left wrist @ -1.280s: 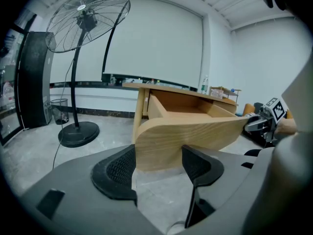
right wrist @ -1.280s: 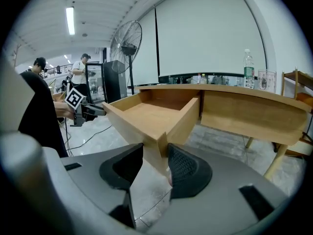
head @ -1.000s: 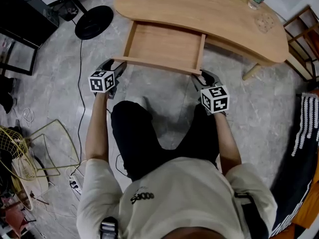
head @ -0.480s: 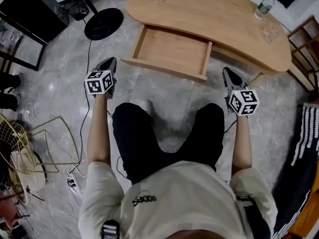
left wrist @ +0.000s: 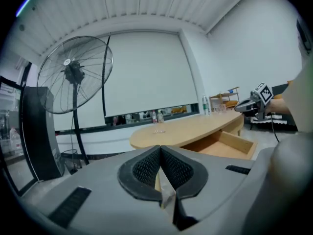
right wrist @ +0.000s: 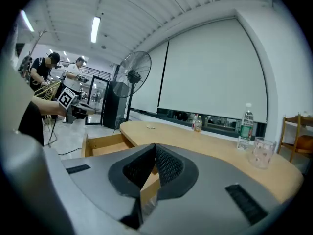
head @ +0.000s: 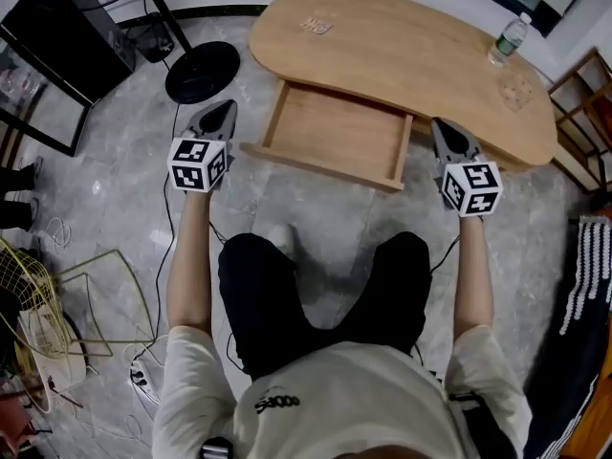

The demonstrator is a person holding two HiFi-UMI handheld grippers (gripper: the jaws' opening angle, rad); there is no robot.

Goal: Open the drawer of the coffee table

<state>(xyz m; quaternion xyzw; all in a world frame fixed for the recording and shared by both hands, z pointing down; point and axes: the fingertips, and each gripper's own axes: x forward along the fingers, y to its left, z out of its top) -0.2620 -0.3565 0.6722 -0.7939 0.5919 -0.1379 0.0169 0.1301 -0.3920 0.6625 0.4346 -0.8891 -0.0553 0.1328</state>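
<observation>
I note a water bottle (head: 508, 39) far right, a black fan base (head: 202, 71) far left, a yellow wire basket (head: 19, 280) near left.

Coffee table (head: 402, 55): light wood, top smooth, low satin sheen, faint grain.
Drawer (head: 335, 132): same pale wood; bottom and side walls matt, unlined.
Floor (head: 96, 189): grey veined stone-look tiles, polished enough to give soft reflections.
Bottle (head: 510, 36): clear plastic, glossy; green label, film or paper not resolvable.
Tumbler (right wrist: 261, 153): clear and patterned; glass or plastic, cannot tell.
Fan (left wrist: 73, 75): thin metal wire guard on a dark matt pole.
Fan base (head: 203, 70): black matt disc.
Wire basket (head: 17, 280): fine yellowish metal mesh.
Shirt (head: 335, 390): pale cloth, matt.
Shorts (head: 277, 285): black cloth, matt.
Ceiling (left wrist: 146, 4): white ribbed panels.
</observation>
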